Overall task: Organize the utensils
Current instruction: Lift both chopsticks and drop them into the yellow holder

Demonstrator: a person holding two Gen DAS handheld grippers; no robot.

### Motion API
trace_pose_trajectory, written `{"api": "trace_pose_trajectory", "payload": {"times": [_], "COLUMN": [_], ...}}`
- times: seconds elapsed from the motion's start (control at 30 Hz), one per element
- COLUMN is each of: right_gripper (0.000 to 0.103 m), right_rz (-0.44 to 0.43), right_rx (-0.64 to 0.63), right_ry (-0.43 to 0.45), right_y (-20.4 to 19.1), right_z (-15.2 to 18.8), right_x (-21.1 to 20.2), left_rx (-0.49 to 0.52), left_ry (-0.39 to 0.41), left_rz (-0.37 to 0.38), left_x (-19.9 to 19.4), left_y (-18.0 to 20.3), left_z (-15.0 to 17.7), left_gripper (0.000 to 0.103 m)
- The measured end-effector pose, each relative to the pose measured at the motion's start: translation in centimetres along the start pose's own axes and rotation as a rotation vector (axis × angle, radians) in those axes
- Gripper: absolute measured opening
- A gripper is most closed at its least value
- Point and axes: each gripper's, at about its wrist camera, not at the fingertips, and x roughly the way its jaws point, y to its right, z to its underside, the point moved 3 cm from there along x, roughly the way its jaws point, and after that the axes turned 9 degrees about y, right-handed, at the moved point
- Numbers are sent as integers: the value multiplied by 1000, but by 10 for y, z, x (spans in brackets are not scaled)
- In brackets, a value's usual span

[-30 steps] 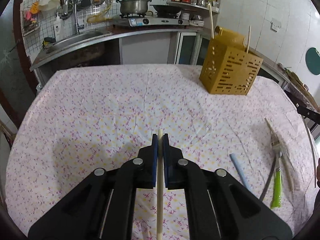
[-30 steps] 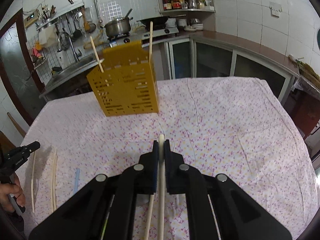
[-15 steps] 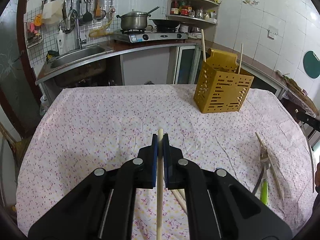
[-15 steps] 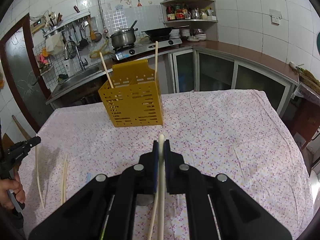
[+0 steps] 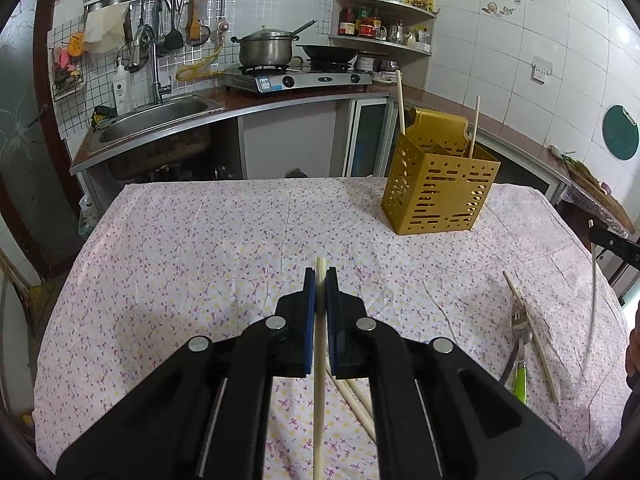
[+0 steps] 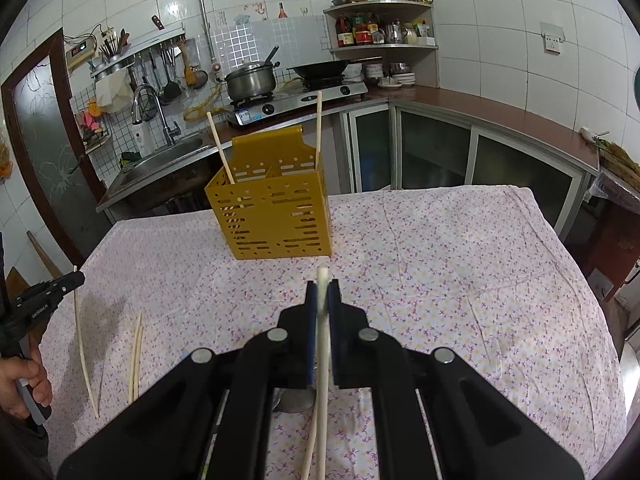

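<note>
Both my grippers have risen since a second ago: the holder sits lower and smaller in each view, and more of the kitchen behind it shows. The left gripper [image 5: 320, 276] has its blue pads clamped on a chopstick [image 5: 319, 368], whose tip pokes out just past the fingertips while the shaft runs back under the camera. The right gripper [image 6: 322, 286] is clamped the same way on a paler chopstick [image 6: 323, 344], tip just clear of the pads.

The yellow holder [image 5: 438, 196] stands upright on the flowered cloth [image 5: 192, 264], toward the far edge of the table, well apart from both grippers. Two sticks [image 5: 400, 104] already lean in it, one at each side.

In the left view, a fork [image 5: 519, 328] with a green handle lies near the right edge of the cloth, touching a loose chopstick [image 5: 532, 340] that crosses it. More chopsticks [image 5: 352, 396] lie under my left gripper. In the right view, a loose pair [image 6: 135, 360] lies at the left, beside the stick hanging from the other gripper, and a hand [image 6: 22, 384] grips that tool's handle.
</note>
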Motion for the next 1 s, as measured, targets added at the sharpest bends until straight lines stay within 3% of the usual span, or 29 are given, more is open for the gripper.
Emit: {"api": "trace_pose_trajectory", "payload": {"times": [0.43, 0.63, 1.0], "right_gripper": [6, 6, 6], "right_rz": [5, -1, -32], "right_rx": [-24, -65, -114], "right_ry": [52, 129, 269], "right_y": [-8, -21, -52], "right_z": [-12, -53, -145], "right_x": [-14, -26, -24], "left_rx": [7, 44, 110], "left_ry": [33, 87, 182], "left_rz": [11, 23, 52], "left_x": [-10, -14, 10], "left_y": [5, 17, 54], "left_z": [-17, -52, -145], "left_gripper": [4, 4, 3]}}
